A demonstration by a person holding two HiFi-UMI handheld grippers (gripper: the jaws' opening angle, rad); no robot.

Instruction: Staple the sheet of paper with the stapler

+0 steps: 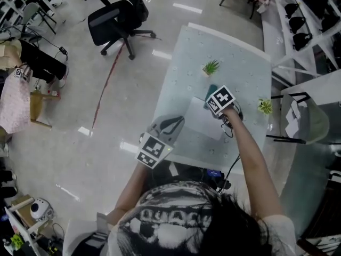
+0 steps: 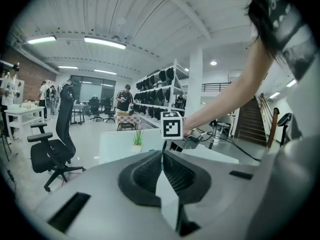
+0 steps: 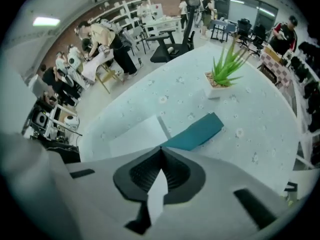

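A white sheet of paper (image 1: 200, 122) (image 3: 134, 136) lies flat on the pale table (image 1: 229, 52). A teal stapler (image 3: 196, 131) (image 1: 212, 89) lies along the sheet's far edge. My right gripper (image 1: 216, 106) (image 3: 161, 148) points steeply down, shut and empty, with its tips right at the stapler's near end where it meets the paper corner. Whether they touch it I cannot tell. My left gripper (image 1: 177, 120) (image 2: 163, 151) hovers over the table's near left edge, shut with nothing between its jaws. It faces the right gripper's marker cube (image 2: 171, 124).
A small potted plant (image 1: 211, 67) (image 3: 223, 73) (image 2: 136, 138) stands behind the stapler, and another plant (image 1: 265, 106) near the right edge. A black office chair (image 1: 120, 17) stands on the floor at the far left. A glass table (image 1: 314, 116) adjoins on the right. A cable (image 1: 230, 129) trails by the right wrist.
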